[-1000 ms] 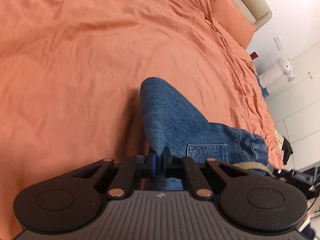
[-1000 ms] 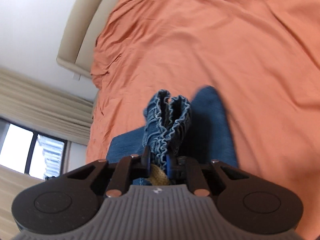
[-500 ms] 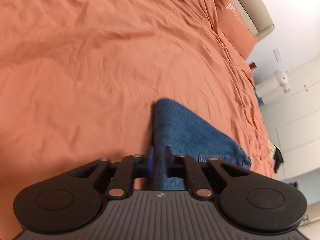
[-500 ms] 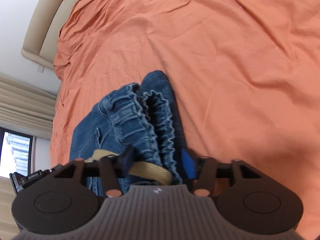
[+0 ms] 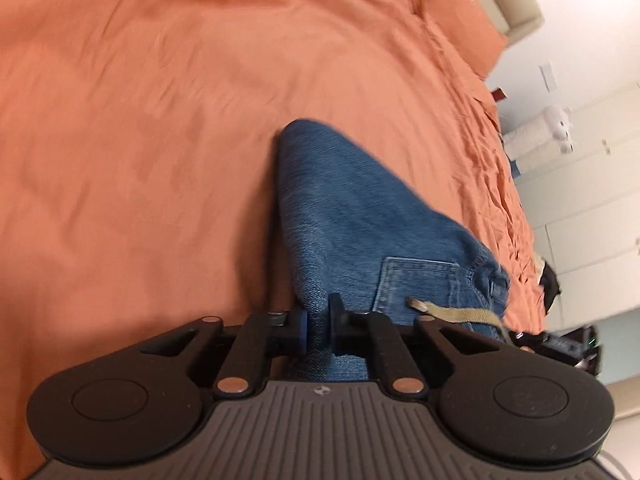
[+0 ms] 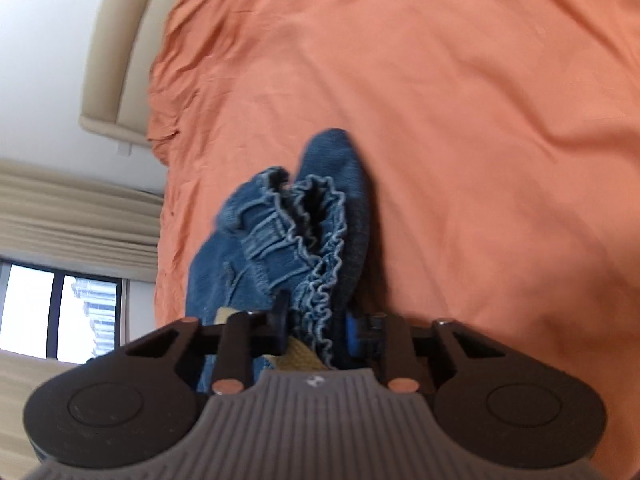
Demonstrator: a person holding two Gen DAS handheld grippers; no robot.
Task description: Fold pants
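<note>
Jaws of both grippers (image 5: 318,322) (image 6: 316,328), briefly loosened, have just re-clamped the jeans (image 5: 344,216).

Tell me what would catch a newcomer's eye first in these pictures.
Blue jeans bunched on a wide orange bedspread, pinched by both grippers. The left gripper clamps a fold of denim; the right gripper, whose jaws have just been closing, holds the ruffled waistband.

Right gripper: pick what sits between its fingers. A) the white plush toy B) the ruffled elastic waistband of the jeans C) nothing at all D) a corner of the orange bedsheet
B: in the right wrist view the right gripper has the gathered, frilled waistband of the jeans between its fingers.
</note>
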